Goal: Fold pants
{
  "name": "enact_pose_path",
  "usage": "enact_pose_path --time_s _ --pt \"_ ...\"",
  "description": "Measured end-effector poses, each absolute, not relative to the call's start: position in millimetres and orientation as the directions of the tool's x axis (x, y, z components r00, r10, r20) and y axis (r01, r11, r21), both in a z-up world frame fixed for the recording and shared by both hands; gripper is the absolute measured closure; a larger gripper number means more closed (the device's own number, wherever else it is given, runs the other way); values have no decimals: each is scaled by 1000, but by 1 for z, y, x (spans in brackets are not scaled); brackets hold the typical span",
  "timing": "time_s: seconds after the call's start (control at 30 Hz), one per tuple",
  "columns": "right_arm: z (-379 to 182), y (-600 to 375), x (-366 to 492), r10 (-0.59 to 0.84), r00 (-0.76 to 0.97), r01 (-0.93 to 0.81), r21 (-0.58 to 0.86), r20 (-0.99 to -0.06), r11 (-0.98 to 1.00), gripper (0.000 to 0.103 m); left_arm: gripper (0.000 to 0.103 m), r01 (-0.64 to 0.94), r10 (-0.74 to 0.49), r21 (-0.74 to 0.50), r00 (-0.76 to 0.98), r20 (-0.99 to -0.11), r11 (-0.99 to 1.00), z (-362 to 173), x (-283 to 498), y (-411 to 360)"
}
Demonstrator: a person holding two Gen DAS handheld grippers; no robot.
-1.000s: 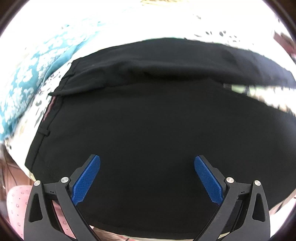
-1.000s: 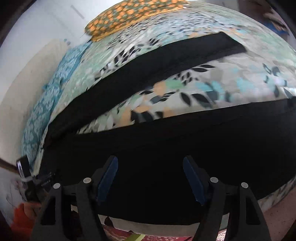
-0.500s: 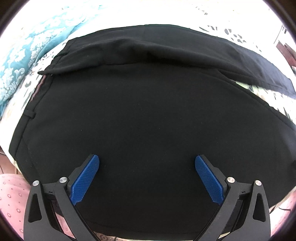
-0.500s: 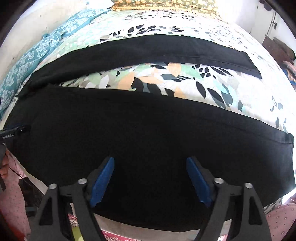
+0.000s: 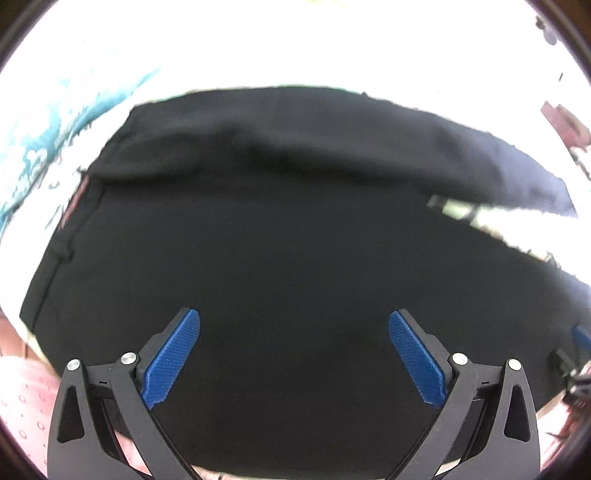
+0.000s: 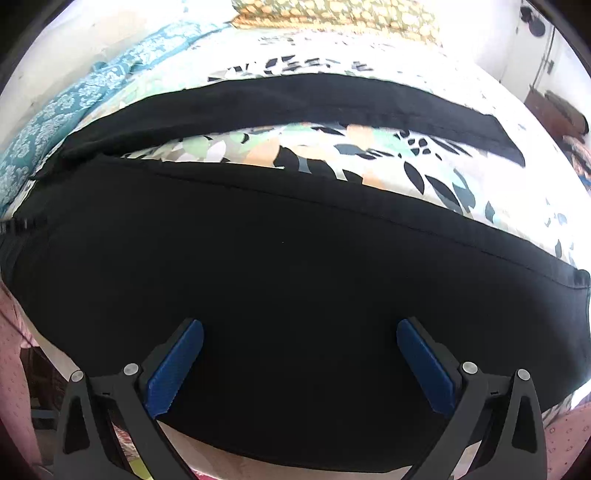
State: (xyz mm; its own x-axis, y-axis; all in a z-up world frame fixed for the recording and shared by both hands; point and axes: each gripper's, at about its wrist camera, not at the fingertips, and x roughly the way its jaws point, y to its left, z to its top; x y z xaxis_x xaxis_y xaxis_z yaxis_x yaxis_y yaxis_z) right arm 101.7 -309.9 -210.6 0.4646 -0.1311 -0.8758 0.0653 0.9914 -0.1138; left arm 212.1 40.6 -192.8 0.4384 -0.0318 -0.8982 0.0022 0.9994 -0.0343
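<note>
- Lying spread on a leaf-print bedsheet (image 6: 388, 155), black pants (image 6: 295, 266) are seen, legs parted.
- The left gripper (image 5: 293, 321) is held wide above the waist end.
- The right gripper (image 6: 300, 330) is held wide above a leg.

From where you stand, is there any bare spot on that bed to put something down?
Yes. A wedge of floral bedsheet lies bare between the two legs of the black pants, widening rightward. More sheet shows beyond the far leg, up to the orange pillow. The near edge is crowded: pants fill it under both open tools, left tool and right tool.
</note>
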Motion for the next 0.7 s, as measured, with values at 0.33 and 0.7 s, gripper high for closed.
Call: enact_pose_path --time_s 0.33,0.7 --pt "-196 -320 107 -45 374 113 -3 -926 994 0 1 -52 0 -35 560 -828 998 -154 271 56" --pt "-161 -377 111 29 483 266 177 -875 948 0 0 -238 66 -73 528 -847 969 -233 318 123"
